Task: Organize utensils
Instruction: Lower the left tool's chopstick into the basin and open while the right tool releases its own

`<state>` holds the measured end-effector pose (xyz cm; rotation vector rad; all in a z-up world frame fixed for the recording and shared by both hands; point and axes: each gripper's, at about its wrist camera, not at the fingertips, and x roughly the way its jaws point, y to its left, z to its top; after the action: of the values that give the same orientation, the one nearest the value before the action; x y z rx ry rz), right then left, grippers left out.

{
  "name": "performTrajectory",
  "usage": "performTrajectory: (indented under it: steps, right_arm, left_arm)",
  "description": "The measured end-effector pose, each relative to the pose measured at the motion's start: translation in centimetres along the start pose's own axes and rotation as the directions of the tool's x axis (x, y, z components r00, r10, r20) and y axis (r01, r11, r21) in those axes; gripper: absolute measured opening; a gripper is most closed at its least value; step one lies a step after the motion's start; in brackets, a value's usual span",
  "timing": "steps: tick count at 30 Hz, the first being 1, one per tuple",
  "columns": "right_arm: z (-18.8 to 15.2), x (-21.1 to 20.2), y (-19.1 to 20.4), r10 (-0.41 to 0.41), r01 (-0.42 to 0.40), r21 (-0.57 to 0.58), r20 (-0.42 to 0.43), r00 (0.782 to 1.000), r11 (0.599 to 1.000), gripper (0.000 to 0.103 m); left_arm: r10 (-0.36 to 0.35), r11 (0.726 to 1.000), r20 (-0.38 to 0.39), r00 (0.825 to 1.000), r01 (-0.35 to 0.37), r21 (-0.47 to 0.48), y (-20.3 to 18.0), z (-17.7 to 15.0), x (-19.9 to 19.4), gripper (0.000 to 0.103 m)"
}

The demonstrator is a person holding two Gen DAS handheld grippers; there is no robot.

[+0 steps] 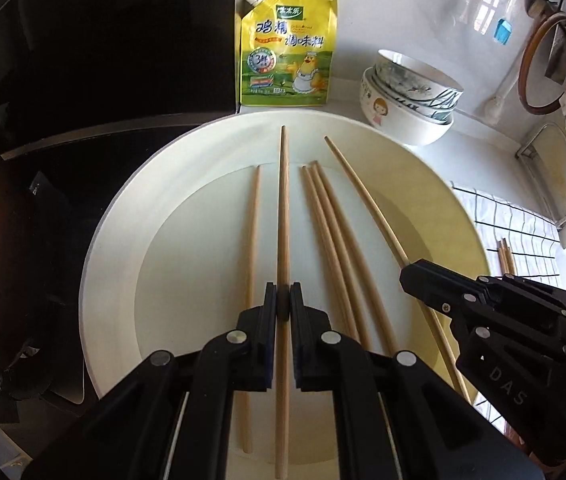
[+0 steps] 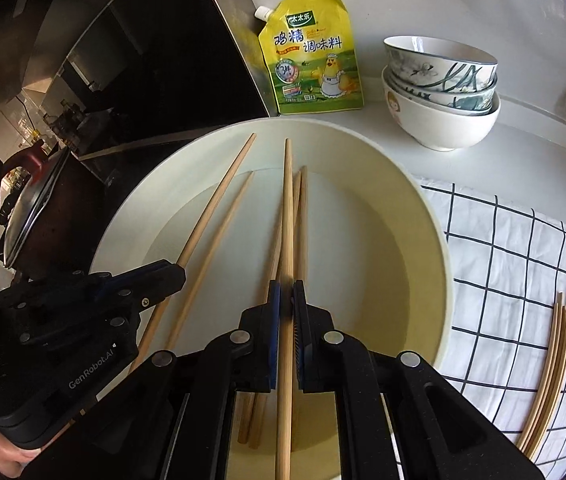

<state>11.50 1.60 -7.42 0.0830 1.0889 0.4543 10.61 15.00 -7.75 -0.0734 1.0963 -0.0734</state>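
left gripper [image 1: 283,300]: pinched tight on one chopstick [image 1: 284,208], held over the white basin [image 1: 123,208]. right gripper [image 2: 287,300]: likewise clamped on a second chopstick [image 2: 287,216] above the same basin. loose chopsticks [image 1: 335,240] lying inside; more chopsticks [image 2: 555,360] on the checked cloth [image 2: 503,264].
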Motion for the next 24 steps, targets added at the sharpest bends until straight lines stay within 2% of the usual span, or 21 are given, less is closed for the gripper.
performTrajectory:
  steps: [7,9,11,14,18,21,23,24]
  right_arm:
    - [0.1,1.6,-0.1,-0.018,0.018,0.023,-0.034,0.999,1.0,0.006]
    - [0.2,1.7,-0.4,-0.015,0.016,0.035,-0.035,0.999,0.999,0.008]
    - [0.2,1.2,-0.6,-0.01,0.011,0.047,-0.02,1.0,0.999,0.015]
    - [0.0,0.5,-0.6,-0.021,0.021,0.042,-0.002,1.0,0.999,0.019]
    - [-0.3,-0.3,-0.5,-0.029,0.028,0.036,0.015,0.999,0.999,0.026]
    - [-0.7,-0.9,-0.4,-0.035,0.034,0.031,0.024,0.999,0.999,0.03]
    - [-0.9,-1.3,-0.4,-0.044,0.043,0.026,0.035,0.998,0.999,0.031]
    - [-1.1,-1.6,-0.4,-0.048,0.047,0.025,0.04,0.998,0.999,0.033]
  left_arm:
    - [0.008,1.0,-0.021,1.0,-0.008,-0.016,0.4,0.1,1.3,0.009]
    - [0.012,1.0,-0.017,1.0,-0.013,-0.028,0.5,0.0,1.2,0.017]
    - [0.017,0.999,-0.008,1.0,-0.017,-0.036,0.6,0.0,1.0,0.029]
    - [0.022,0.999,0.004,1.0,-0.022,-0.04,0.6,0.1,0.6,0.039]
    - [0.024,0.999,0.014,1.0,-0.023,-0.045,0.4,-0.1,0.0,0.046]
    - [0.031,0.998,0.017,0.999,-0.03,-0.055,0.3,-0.3,-0.4,0.06]
    - [0.033,0.998,0.02,0.999,-0.032,-0.057,0.3,-0.4,-0.7,0.062]
    - [0.036,0.998,0.02,0.999,-0.035,-0.058,0.3,-0.5,-0.8,0.067]
